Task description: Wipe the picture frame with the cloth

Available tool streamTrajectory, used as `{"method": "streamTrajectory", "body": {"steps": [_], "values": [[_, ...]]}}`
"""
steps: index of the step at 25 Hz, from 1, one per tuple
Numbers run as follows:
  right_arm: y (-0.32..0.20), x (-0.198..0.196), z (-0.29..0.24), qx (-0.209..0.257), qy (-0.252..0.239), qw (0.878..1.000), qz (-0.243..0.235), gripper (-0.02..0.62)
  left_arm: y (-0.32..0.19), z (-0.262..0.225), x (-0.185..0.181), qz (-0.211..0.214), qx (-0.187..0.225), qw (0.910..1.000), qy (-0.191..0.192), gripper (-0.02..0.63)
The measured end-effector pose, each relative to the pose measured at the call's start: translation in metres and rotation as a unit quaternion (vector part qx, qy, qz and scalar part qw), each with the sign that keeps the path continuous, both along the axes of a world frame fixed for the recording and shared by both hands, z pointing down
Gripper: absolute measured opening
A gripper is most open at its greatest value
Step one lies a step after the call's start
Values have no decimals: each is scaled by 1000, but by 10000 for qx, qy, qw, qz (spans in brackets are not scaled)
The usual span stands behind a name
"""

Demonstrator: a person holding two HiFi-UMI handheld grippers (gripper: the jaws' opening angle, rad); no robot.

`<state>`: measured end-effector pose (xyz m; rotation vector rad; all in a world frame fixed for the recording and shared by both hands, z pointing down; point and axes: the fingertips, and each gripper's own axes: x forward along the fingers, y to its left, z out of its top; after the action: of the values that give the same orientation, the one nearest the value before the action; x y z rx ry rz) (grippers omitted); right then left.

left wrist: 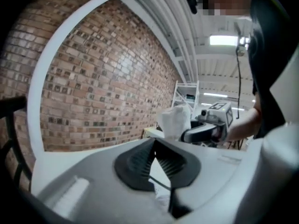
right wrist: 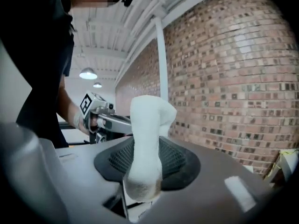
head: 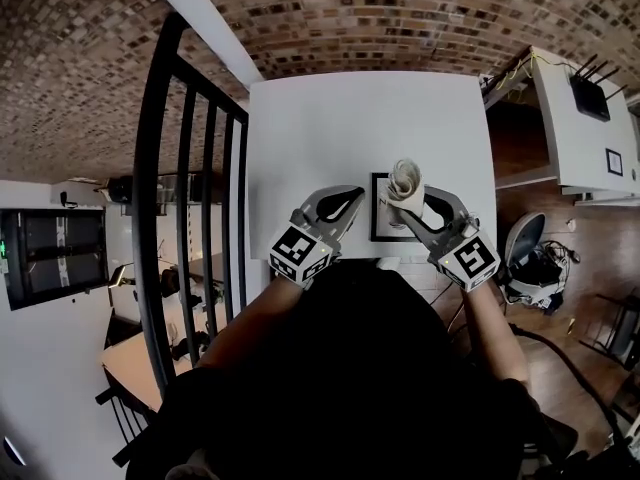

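Note:
A small black picture frame [head: 381, 230] lies flat on the white table [head: 330, 128], near its front edge. My right gripper [head: 411, 208] is shut on a rolled white cloth [head: 405, 180], which stands up from the jaws over the frame. In the right gripper view the cloth [right wrist: 145, 143] fills the middle and hides the fingertips. My left gripper [head: 351, 201] hovers just left of the frame, jaws together with nothing between them. In the left gripper view the pads [left wrist: 140, 160] meet, and the cloth [left wrist: 175, 120] shows beyond them.
A black metal railing [head: 190, 188] runs along the table's left side. A brick wall [head: 400, 18] stands behind the table. To the right is a white shelf unit [head: 570, 118] carrying a router, with a dark chair [head: 535, 258] on the wooden floor below it.

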<state>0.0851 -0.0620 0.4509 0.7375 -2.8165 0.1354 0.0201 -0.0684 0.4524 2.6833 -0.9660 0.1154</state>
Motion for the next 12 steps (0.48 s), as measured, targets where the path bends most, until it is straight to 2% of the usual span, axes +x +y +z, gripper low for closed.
{"method": "streamTrajectory", "body": {"steps": [2, 4, 7, 12], "values": [[3, 5, -31, 111, -513, 9985, 124, 152, 9, -31, 6, 215, 375, 9989, 171, 0], [5, 8, -54, 207, -805, 9964, 156, 152, 15, -51, 8, 305, 581, 9975, 253, 0], [10, 9, -76, 404, -987, 9942, 128, 151, 20, -69, 9, 292, 638, 9973, 213, 0], [19, 0, -88, 585, -1035, 9929, -30, 150, 27, -71, 11, 363, 671, 9968, 242, -2]]}}
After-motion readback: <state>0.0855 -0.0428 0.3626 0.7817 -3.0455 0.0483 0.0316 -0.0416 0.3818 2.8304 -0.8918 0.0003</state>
